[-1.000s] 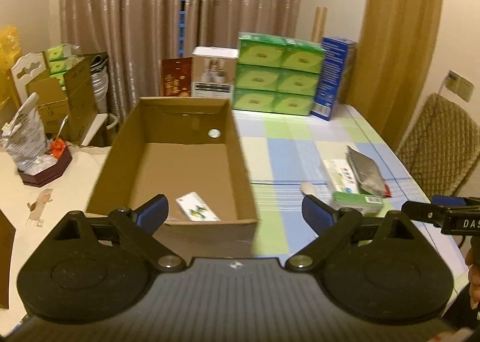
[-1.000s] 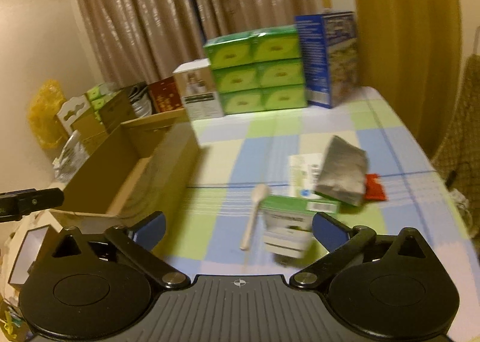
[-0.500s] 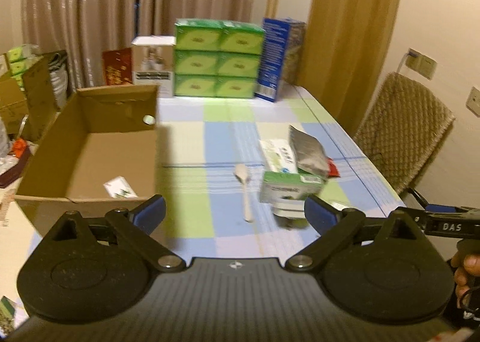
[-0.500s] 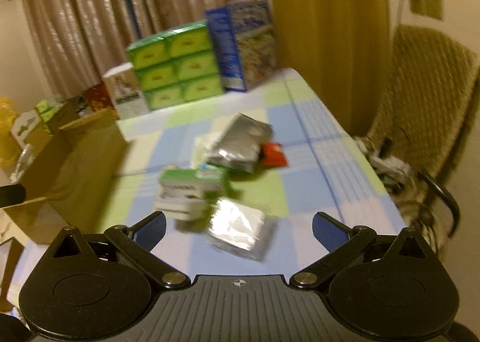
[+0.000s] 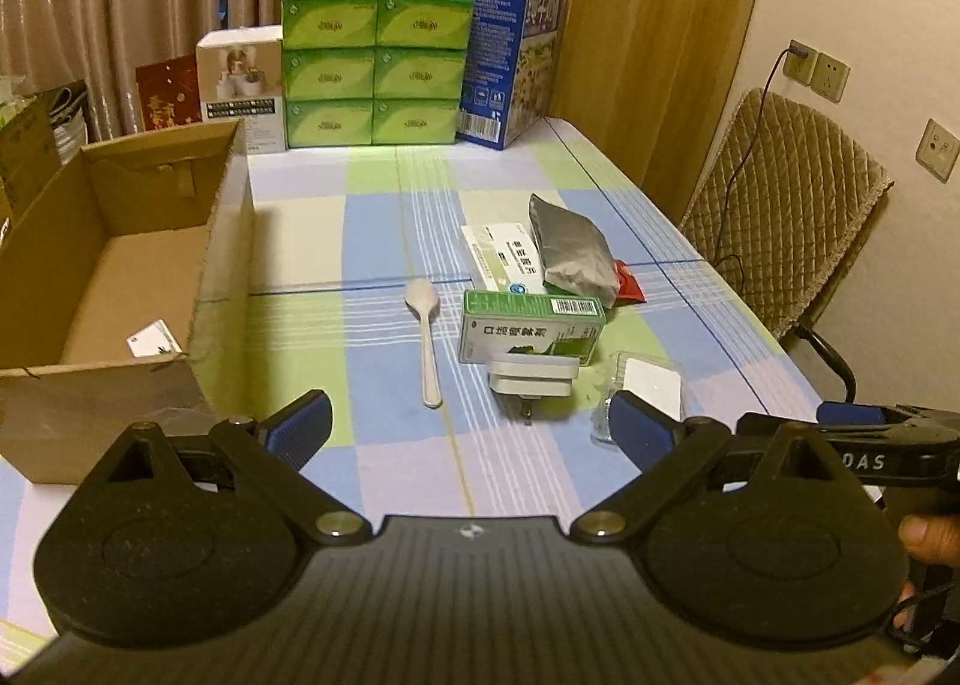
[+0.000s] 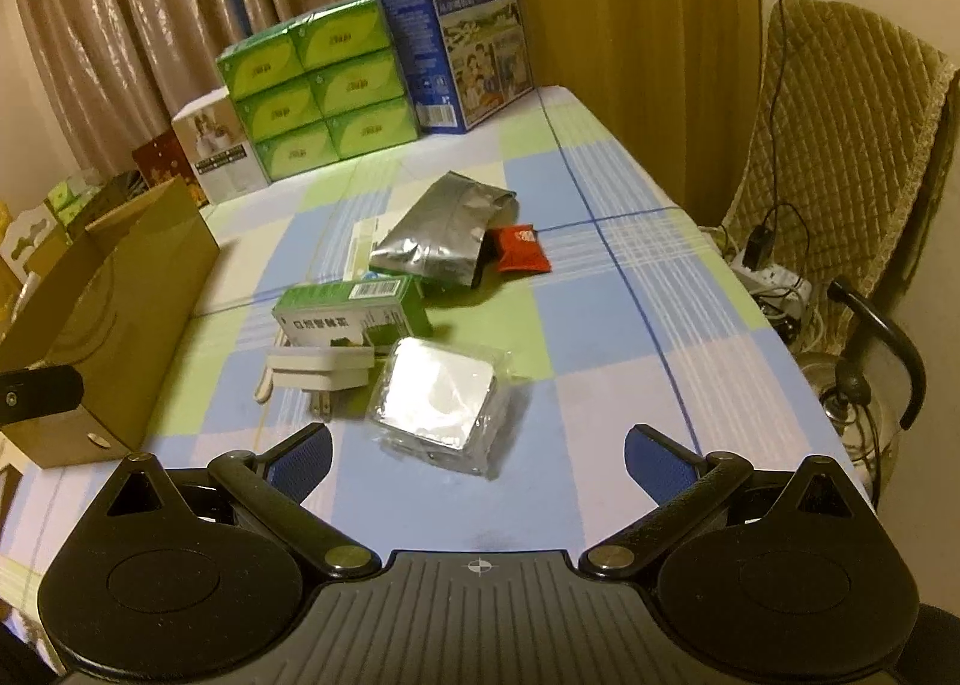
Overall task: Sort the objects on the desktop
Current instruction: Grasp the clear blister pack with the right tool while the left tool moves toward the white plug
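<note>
Hovering over the near table edge, the left gripper and right gripper both gape wide, holding nothing. The clutter sits around twelve o'clock of the left gripper: a spoon, green box, white plug and a wrapped square pack. The cardboard box lies at ten o'clock with one card inside. That slick wrapper could slip from the pads, I judge, and the plug, touching the green box, may drag it. Bare cloth at one o'clock of the right gripper gives approach room.
</note>
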Demonstrator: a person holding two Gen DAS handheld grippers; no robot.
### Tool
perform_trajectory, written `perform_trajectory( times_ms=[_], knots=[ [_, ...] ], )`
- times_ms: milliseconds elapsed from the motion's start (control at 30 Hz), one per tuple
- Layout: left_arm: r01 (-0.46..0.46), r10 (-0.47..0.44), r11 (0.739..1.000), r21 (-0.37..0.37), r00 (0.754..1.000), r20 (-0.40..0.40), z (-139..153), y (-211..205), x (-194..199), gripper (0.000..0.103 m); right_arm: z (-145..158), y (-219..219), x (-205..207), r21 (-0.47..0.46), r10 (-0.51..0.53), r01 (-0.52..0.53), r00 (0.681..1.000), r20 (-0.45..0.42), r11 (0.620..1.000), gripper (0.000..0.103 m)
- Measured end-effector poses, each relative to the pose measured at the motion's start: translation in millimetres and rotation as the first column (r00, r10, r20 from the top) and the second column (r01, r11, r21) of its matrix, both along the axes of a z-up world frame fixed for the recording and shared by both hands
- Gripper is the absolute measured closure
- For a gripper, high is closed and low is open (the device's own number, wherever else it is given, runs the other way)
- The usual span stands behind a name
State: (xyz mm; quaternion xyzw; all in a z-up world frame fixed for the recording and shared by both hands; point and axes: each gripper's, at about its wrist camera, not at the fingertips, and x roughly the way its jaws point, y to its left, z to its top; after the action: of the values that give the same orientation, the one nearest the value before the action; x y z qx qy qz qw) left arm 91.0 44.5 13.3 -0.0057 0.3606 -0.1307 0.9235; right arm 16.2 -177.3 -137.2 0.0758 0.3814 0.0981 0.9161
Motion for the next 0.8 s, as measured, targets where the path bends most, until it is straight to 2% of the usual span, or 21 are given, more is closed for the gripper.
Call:
perform_trajectory(
  times_ms=[100, 667, 800],
  knots=[
    [0.006, -0.006, 1.000, 0.017, 1.000, -0.010, -8.5, -3.1, 5.6, 0.006, -7.3, 5.4, 6.1, 0.003, 0.004, -0.004, 1.000, -0.007, 1.000, 0.002],
    [0.007, -0.008, 1.000, -0.017, 0.997, -0.076, -46.9, -3.4, 48.3, 0.006, -56.5, 41.3, 55.4, -0.013, -0.006, 0.005, 0.999, -0.042, 1.000, 0.003],
    [0.005, -0.007, 1.000, -0.018, 0.997, -0.080, -49.6, -0.8, 56.1, 0.006, -68.5, 48.7, 67.7, -0.022, -0.015, 0.013, 0.998, -0.055, 1.000, 0.007]
  ],
)
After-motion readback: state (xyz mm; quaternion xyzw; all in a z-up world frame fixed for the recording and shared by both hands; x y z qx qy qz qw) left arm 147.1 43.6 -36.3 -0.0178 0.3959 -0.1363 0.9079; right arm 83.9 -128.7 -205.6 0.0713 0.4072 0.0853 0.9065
